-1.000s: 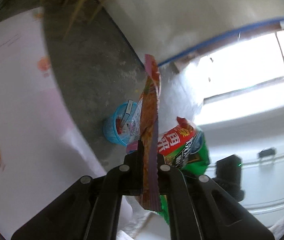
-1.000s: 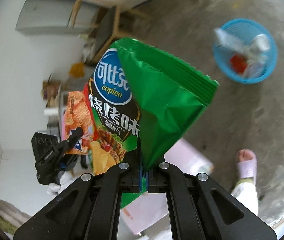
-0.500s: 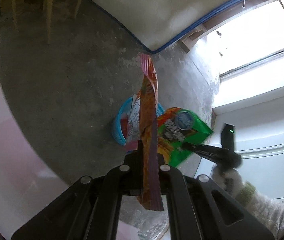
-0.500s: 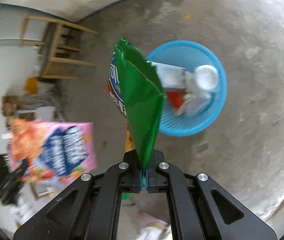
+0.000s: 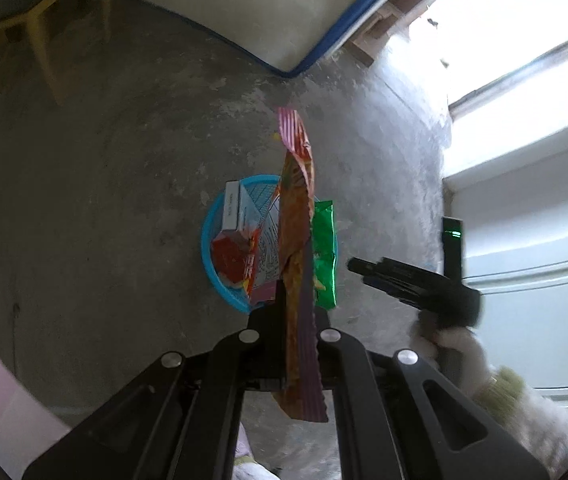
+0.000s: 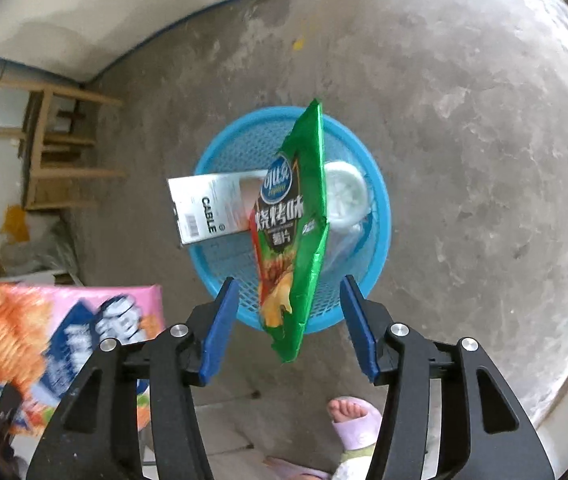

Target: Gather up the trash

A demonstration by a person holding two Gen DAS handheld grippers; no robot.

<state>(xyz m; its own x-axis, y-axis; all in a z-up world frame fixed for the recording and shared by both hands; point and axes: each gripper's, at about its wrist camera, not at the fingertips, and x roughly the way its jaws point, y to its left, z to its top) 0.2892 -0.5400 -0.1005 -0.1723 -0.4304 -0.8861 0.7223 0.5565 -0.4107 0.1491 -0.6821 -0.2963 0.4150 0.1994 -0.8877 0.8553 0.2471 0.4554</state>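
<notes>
My left gripper [image 5: 287,312] is shut on a pink and orange snack bag [image 5: 295,240], which I see edge-on above the blue mesh basket [image 5: 208,248]. My right gripper [image 6: 288,280] has its jaws opening. The green chip bag [image 6: 291,232] hangs loose between the blue pads [image 6: 220,324], touching neither, right over the basket [image 6: 379,216]. In the left wrist view the green bag [image 5: 323,248] sits at the basket's right rim, with the right gripper [image 5: 359,273] beside it. The pink bag [image 6: 64,340] shows blurred at the lower left of the right wrist view.
The basket holds a white cable box [image 6: 212,208], a white lid [image 6: 343,196] and a red packet [image 5: 232,256]. It stands on a bare concrete floor. A wooden frame [image 6: 52,140] stands by the wall, and a foot in a lilac slipper [image 6: 355,416] is below my right gripper.
Both grippers came down over the basket. The right jaws opened and let go of the green bag, which now drops free. The left still grips the pink bag.
</notes>
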